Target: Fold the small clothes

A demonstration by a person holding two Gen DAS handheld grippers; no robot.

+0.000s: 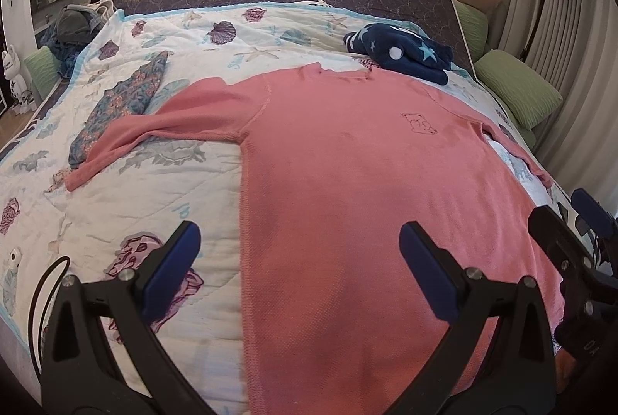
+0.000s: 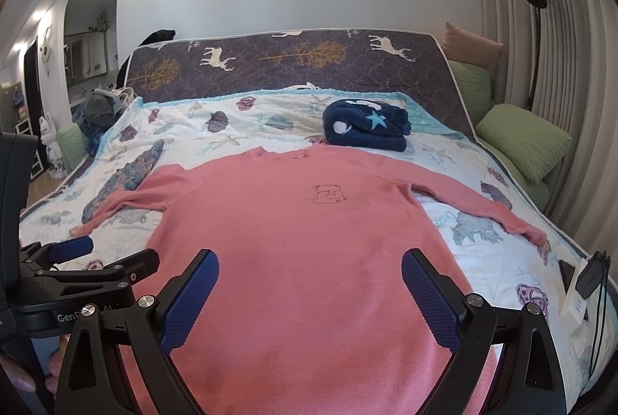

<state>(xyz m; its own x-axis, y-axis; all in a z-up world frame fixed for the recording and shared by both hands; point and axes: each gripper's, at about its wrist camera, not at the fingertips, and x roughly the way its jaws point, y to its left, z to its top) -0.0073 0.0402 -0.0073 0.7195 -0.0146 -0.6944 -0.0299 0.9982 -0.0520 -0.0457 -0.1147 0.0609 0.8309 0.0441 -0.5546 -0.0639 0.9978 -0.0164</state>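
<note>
A pink long-sleeved sweater (image 1: 347, 175) lies flat, front up, on the bed, both sleeves spread out; it also shows in the right wrist view (image 2: 293, 222). A small bear outline (image 2: 327, 194) marks its chest. My left gripper (image 1: 299, 256) is open and empty above the sweater's lower left edge. My right gripper (image 2: 311, 283) is open and empty above the sweater's lower middle. The right gripper also shows at the right edge of the left wrist view (image 1: 564, 218), and the left gripper at the left edge of the right wrist view (image 2: 104, 253).
A folded navy star blanket (image 2: 367, 129) lies by the collar. A floral garment (image 1: 119, 102) lies under the left sleeve. Clothes are piled at the far left corner (image 1: 73, 25). Green pillows (image 2: 521, 141) lie right of the bed. A charger and cable (image 2: 587, 287) sit at the right edge.
</note>
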